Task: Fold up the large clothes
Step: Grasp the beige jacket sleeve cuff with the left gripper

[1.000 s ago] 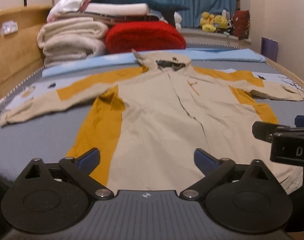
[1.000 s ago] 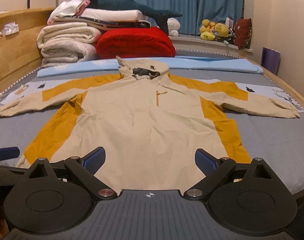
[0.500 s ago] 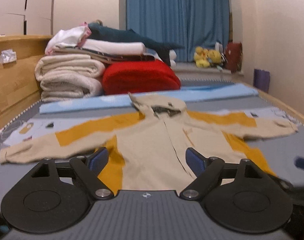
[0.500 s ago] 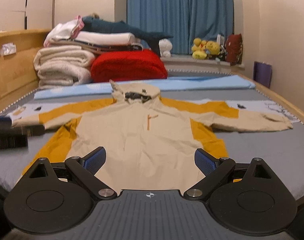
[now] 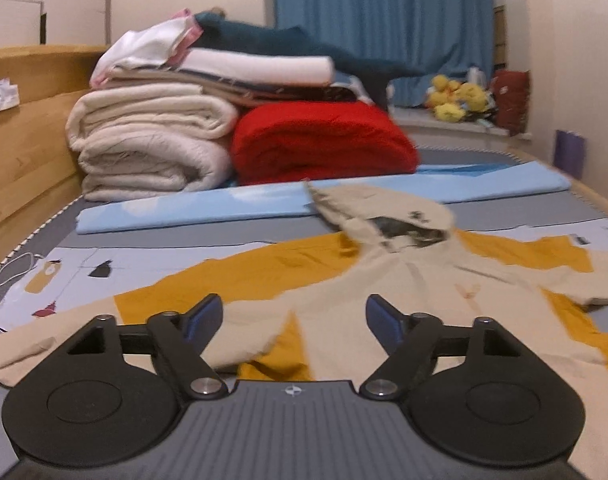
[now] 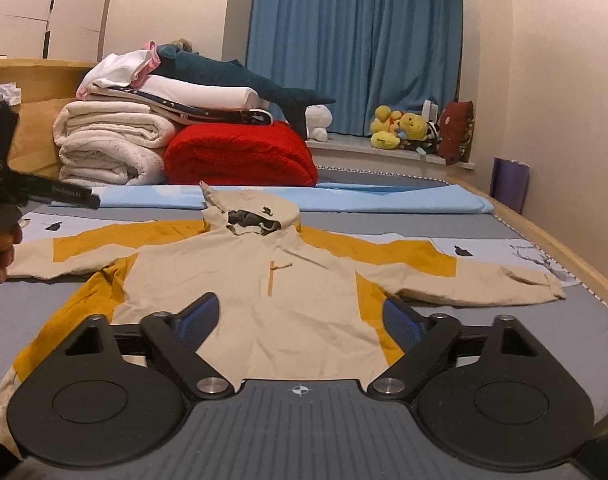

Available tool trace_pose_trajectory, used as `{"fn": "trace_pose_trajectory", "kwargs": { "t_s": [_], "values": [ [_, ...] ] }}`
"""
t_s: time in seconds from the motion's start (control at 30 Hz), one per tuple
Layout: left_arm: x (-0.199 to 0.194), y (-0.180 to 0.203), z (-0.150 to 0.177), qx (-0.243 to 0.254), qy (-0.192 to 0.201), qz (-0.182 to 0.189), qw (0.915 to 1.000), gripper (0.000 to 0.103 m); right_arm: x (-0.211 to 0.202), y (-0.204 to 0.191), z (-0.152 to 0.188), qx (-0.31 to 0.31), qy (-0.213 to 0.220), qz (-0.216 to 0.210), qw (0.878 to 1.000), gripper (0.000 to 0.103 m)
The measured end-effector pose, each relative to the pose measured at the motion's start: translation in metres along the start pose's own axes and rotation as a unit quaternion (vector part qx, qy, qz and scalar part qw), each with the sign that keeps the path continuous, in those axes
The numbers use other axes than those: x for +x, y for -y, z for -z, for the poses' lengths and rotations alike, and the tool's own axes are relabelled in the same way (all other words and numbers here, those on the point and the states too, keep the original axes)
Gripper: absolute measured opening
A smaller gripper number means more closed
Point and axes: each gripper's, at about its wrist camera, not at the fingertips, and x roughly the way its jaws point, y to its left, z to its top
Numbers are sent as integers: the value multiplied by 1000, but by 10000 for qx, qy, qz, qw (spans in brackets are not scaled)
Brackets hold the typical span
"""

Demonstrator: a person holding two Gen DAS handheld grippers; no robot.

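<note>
Left wrist view now faces the jacket's [image 5: 404, 304] sleeve, not its hem; left gripper [image 5: 294, 316] and right gripper [image 6: 300, 320], both spread, closing on nothing.

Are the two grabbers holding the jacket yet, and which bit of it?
No. The left gripper and right gripper are closing but hold nothing; the jacket lies flat on the bed.

Grey bed [image 6: 504, 344], beige-and-yellow hooded jacket [image 6: 264, 280] spread flat, folded blankets [image 6: 116, 144] stacked behind
</note>
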Motion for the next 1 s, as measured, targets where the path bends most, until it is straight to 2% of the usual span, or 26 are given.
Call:
{"fn": "trace_pose_trajectory", "kwargs": {
  "t_s": [0.13,0.2,0.23,0.27,0.3,0.33,0.5,0.53,0.57,0.6,0.67,0.77,0.83,0.87,0.93,1.0],
  "values": [
    [37,-38,0,-239,-140,-94,9996,63,22,8,-36,120,173,-96,9997,67],
    [50,-57,6,-378,-144,-165,9990,43,37,8,-59,153,294,-197,9993,51],
    [55,-68,10,-473,-153,-189,9986,28,47,7,-70,190,373,-263,9988,48],
    [57,-75,14,-569,-183,-206,9980,23,53,6,-79,156,454,-299,9984,42],
    [61,-85,19,-692,-264,-254,9969,22,63,4,-87,152,519,-385,9978,32],
    [64,-92,24,-773,-335,-300,9960,21,75,0,-95,128,564,-481,9972,28],
    [72,-136,43,-1122,-570,-577,9904,22,128,-25,-124,41,705,-817,9942,27],
    [74,-145,46,-1255,-614,-601,9884,24,143,-31,-128,21,644,-902,9938,28],
    [76,-156,51,-1358,-690,-681,9860,27,155,-36,-132,21,563,-971,9937,41],
    [78,-163,54,-1428,-728,-748,9842,30,168,-40,-133,42,498,-1032,9934,59],
    [82,-179,61,-1540,-812,-948,9802,48,187,-48,-131,47,511,-1138,9922,64],
    [88,-209,72,-1884,-915,-1224,9701,59,209,-56,-112,-6,408,-1309,9906,64],
    [91,-231,79,-2141,-981,-1497,9603,59,226,-61,-104,47,-37,-1410,9900,63],
    [93,-243,82,-2301,-996,-1613,9545,61,233,-63,-103,115,-159,-1481,9888,60],
    [92,-267,89,-2671,-1028,-1856,9400,70,240,-66,-104,212,-168,-1594,9868,57],
    [93,-292,99,-3126,-1093,-2066,9207,77,242,-70,-103,-16,53,-1587,9873,56]
  ]
}}
